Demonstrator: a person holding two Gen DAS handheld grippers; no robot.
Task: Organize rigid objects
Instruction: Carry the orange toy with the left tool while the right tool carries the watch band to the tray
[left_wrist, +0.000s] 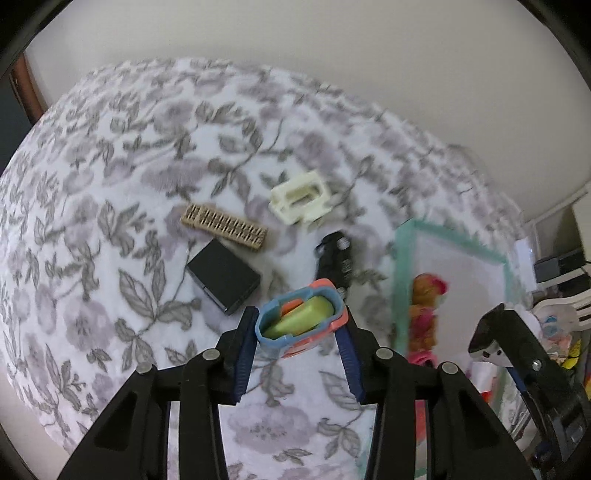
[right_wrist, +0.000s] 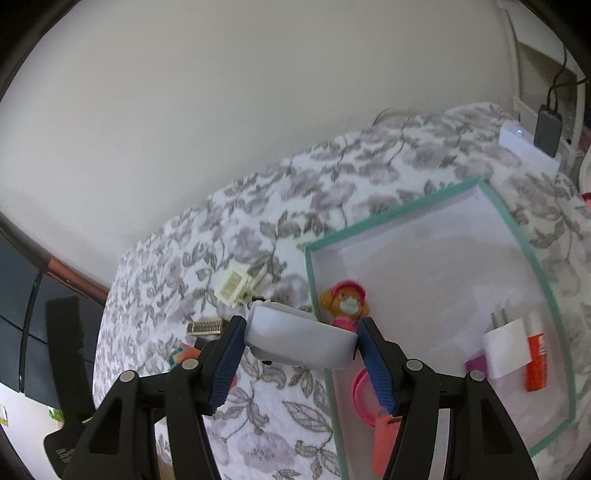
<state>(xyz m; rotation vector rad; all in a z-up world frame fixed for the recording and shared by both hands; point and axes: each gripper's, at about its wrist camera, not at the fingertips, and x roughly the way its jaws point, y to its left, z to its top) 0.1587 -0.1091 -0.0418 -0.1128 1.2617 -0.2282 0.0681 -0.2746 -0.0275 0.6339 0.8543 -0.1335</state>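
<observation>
Left wrist view shows our left tongs clamping a colourful toy, right tongs seemingly gripping a white case; carry both level over the tray.

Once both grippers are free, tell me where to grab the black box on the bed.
Grip the black box across its two long side faces, near the middle, coming straight down from above. It lies flat on the blanket, so only its sides offer parallel faces. Its far corner sits close to the slatted block, so stay off that end.
</observation>
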